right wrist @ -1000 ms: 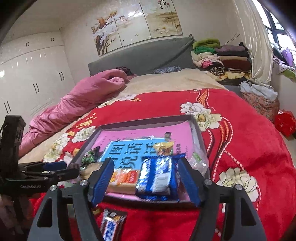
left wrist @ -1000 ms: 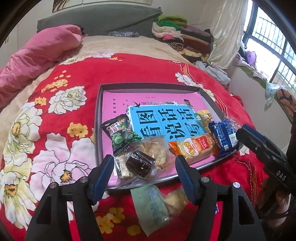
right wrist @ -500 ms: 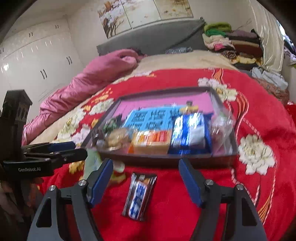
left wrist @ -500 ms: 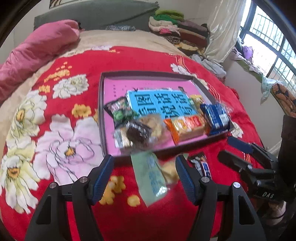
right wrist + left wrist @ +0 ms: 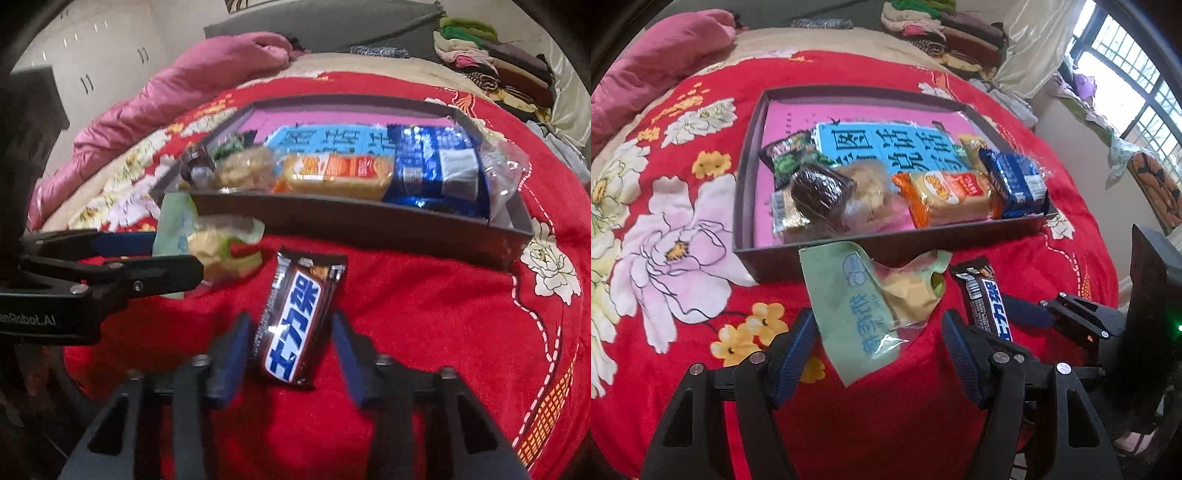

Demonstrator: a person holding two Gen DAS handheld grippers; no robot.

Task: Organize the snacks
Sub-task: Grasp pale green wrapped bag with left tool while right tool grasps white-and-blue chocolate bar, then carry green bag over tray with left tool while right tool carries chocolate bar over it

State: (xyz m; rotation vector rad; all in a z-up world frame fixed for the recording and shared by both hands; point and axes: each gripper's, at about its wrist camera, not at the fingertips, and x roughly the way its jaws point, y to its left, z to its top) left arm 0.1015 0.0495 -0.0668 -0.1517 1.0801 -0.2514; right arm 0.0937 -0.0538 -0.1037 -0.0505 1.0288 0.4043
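A pale green snack packet (image 5: 849, 302) and a brown chocolate bar (image 5: 982, 295) lie on the red flowered blanket, just in front of a dark shallow tray (image 5: 886, 251). Inside the tray are a blue biscuit pack (image 5: 1012, 181), an orange cake pack (image 5: 949, 195), a dark brown cake (image 5: 820, 192) and other snacks on a blue-and-pink sheet. My left gripper (image 5: 878, 317) stands open astride the green packet's near end. My right gripper (image 5: 291, 317) is closing around the chocolate bar (image 5: 295, 325), which lies between its pads with thin gaps still showing.
The tray's front wall (image 5: 369, 225) rises right behind both loose snacks. A pink quilt (image 5: 657, 55) lies at the far left of the bed and folded clothes (image 5: 942, 29) are stacked at its head. The bed edge and a window (image 5: 1126, 74) are to the right.
Both grippers have dropped toward the blanket in front of the tray. The left now straddles the green packet. The right jaws have narrowed around the chocolate bar.
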